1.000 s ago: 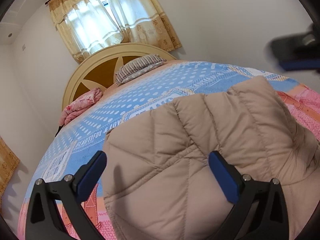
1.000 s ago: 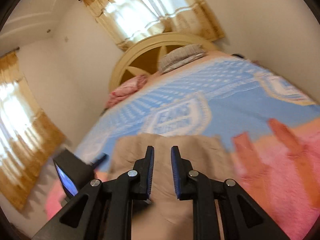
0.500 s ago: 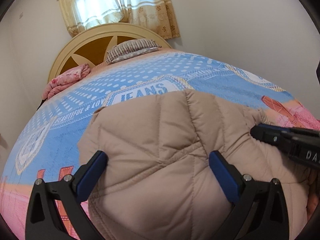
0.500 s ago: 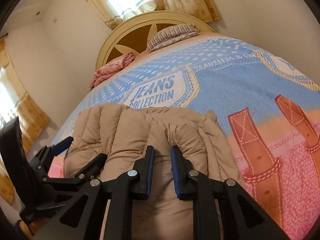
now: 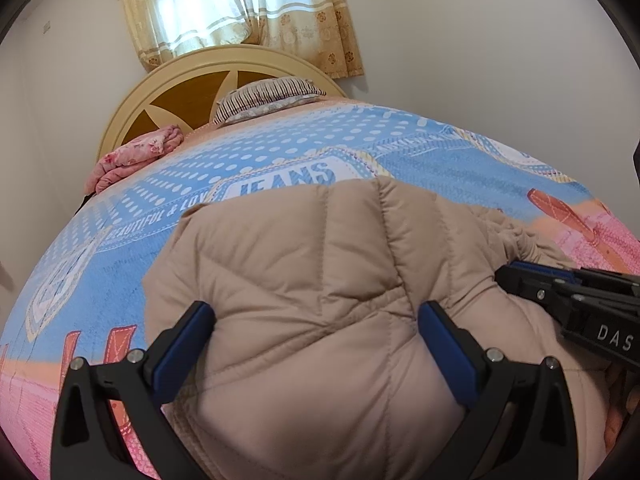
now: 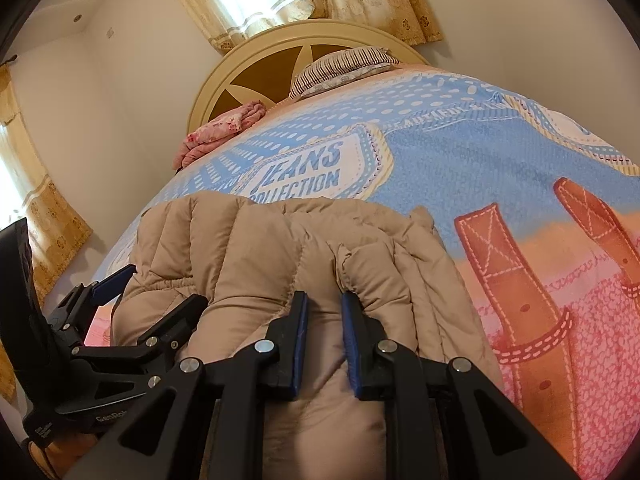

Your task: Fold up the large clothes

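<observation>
- Since a second ago both my grippers have come down onto the beige quilted jacket (image 5: pixel 320 288), the right one much further than the left, and the window that filled the top of both views has slid up toward the edge.
- My left gripper (image 5: pixel 316 332) tilts down over the jacket with its blue-padded fingers (image 5: pixel 186 344) spread wide; a puffy bulge of the jacket swells up between them, and I cannot tell whether the pads press on it.
- My right gripper (image 6: pixel 324 332) also tilts down, its jaws standing narrow with a ridge of jacket fabric between the blue pads (image 6: pixel 300 344); whether they actually pinch it I cannot tell.
- From the left wrist view the right gripper (image 5: pixel 568 300) comes in at 3 o'clock, resting against the jacket's edge; from the right wrist view the left gripper (image 6: pixel 120 320) sits at 8 o'clock.
- The jacket lies bunched on the bedspread (image 6: pixel 460 168) at the near end of the bed, toward 6 o'clock in both views.
- Writing: the bedspread reads "JEANS COLLECTION" and "BEAUTIFUL & LOV…"; the right gripper's body shows "DAS", the left's "GenRob", both cut off.
- At 12 o'clock stand the headboard (image 5: pixel 192 80), a striped pillow (image 5: pixel 268 96) and a folded pink blanket (image 5: pixel 132 156).
</observation>
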Demonstrator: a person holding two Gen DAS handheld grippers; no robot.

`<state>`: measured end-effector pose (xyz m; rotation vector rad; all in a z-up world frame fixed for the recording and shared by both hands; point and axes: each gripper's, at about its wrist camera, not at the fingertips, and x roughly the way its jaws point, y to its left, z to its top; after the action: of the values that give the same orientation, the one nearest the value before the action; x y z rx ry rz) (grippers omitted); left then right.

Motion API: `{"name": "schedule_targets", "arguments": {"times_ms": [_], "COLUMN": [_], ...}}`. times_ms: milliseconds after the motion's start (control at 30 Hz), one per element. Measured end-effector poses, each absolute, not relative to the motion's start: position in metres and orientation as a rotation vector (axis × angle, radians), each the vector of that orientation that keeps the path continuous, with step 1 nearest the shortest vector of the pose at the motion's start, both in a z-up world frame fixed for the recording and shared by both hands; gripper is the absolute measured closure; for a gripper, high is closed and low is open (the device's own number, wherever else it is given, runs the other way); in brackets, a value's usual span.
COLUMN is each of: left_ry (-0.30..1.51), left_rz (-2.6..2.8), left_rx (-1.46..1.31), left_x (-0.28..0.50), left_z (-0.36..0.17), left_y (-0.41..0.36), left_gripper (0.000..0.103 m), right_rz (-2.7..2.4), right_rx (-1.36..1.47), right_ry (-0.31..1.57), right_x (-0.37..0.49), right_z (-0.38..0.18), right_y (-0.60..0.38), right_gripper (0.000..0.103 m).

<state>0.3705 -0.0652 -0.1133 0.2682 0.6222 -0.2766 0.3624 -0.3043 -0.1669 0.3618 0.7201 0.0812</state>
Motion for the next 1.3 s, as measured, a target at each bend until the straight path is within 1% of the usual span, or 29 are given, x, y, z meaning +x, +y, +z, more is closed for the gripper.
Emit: {"name": "schedule_targets", "arguments": {"times_ms": [1300], "left_ry": [0.655], "left_rz": [-0.264], "left_rx": [0.265], "left_x": [0.378], "left_z": [-0.123], "left_y": [-0.066], "left_gripper": [0.0], "right_rz": [0.061], "right_rx": [0.335], "right_ry": [0.772], "right_x": [0.374], "right_z": [-0.18], "right_y": [-0.302], "right_gripper": [0.085]}}
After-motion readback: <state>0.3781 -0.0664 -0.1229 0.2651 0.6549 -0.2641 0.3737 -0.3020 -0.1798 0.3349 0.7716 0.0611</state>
